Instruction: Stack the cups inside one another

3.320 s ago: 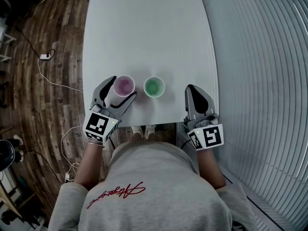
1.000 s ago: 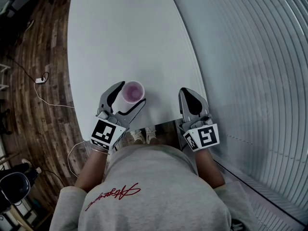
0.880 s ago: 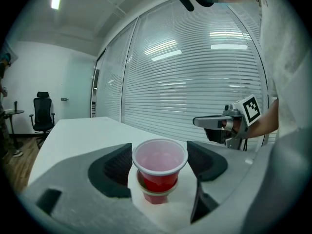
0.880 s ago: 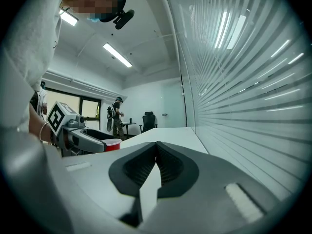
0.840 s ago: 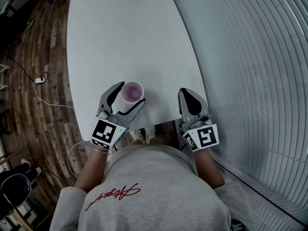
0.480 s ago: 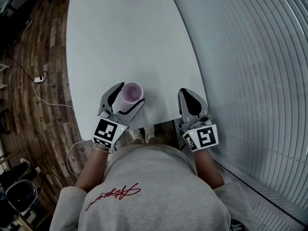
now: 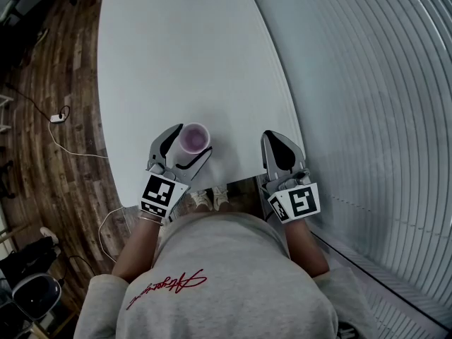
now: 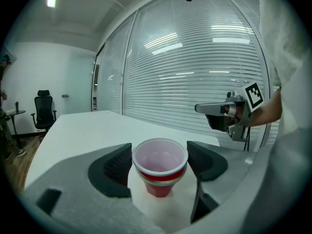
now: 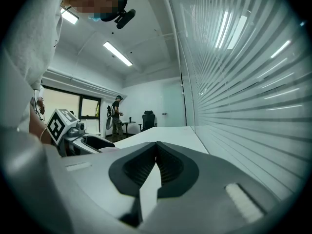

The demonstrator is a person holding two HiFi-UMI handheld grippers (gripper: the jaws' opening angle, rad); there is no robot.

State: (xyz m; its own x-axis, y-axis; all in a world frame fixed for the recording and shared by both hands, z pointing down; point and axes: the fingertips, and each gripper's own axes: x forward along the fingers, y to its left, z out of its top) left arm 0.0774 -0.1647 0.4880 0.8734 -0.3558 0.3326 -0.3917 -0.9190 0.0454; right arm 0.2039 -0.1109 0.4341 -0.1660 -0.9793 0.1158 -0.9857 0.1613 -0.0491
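A cup with a pink inside [image 7: 193, 138] sits nested in a red cup [image 8: 158, 185], near the front edge of the white table [image 7: 183, 48]. In the left gripper view, the upper cup [image 8: 160, 156] shows its white rim just above the lower cup's rim. My left gripper [image 7: 189, 140] straddles the upper cup, and both pads touch its rim. The stack's base rests on the table. My right gripper [image 7: 280, 135] hovers shut and empty at the table's right front corner, apart from the cups. Its jaws [image 9: 156, 147] meet with nothing between them.
A wall of horizontal blinds [image 7: 367, 83] runs along the table's right side. Wood floor with a cable and plug [image 7: 58, 117] lies to the left. An office chair [image 8: 43, 113] and a distant standing person [image 9: 117, 113] are beyond the table's far end.
Earlier the pink and green cups stood side by side; now only one nested stack shows. Over the last second the left gripper sank slightly with the upper cup. The right gripper stayed still.
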